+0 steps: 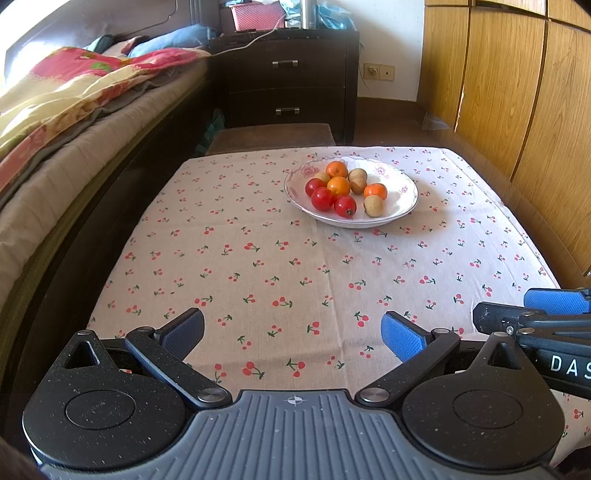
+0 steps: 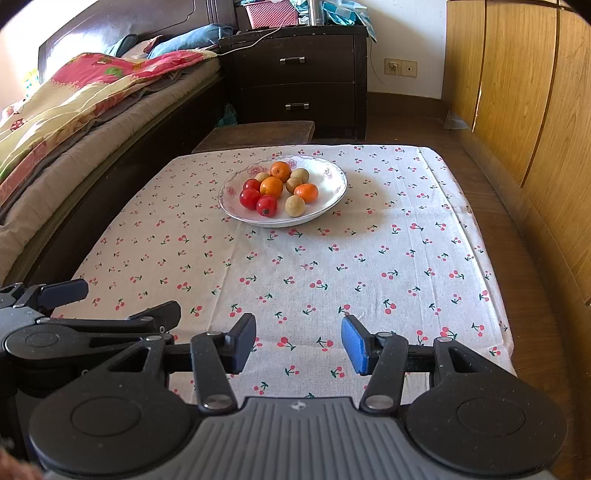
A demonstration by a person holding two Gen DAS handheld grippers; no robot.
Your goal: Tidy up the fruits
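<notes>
A low table covered with a pale cloth printed with red cherries (image 1: 280,266) stands between a bed (image 1: 74,122) on the left and a wall of wooden cupboard doors (image 1: 517,92) on the right. Toward the far end of the cloth sits a white plate (image 1: 400,206) with a floral rim, holding all the fruit in one mixed heap. Three red fruits (image 1: 323,198) cluster on its left front side, three small oranges (image 1: 338,185) sit through the middle and back, and several tan round fruits (image 1: 372,205) lie among them, one at the front right. No fruit lies on the cloth itself.

Both handheld grippers hang over the near edge of the table, side by side and well apart from the plate. The left gripper (image 1: 293,334) has its blue pads spread wide with only cloth showing between them. The right gripper (image 2: 299,341) has its jaws apart more narrowly, also with nothing between them.

Beyond the table stand a dark stool (image 1: 273,134) and a dark nightstand (image 1: 288,81) with two drawers; a pink basket (image 1: 256,16) rests on top.
</notes>
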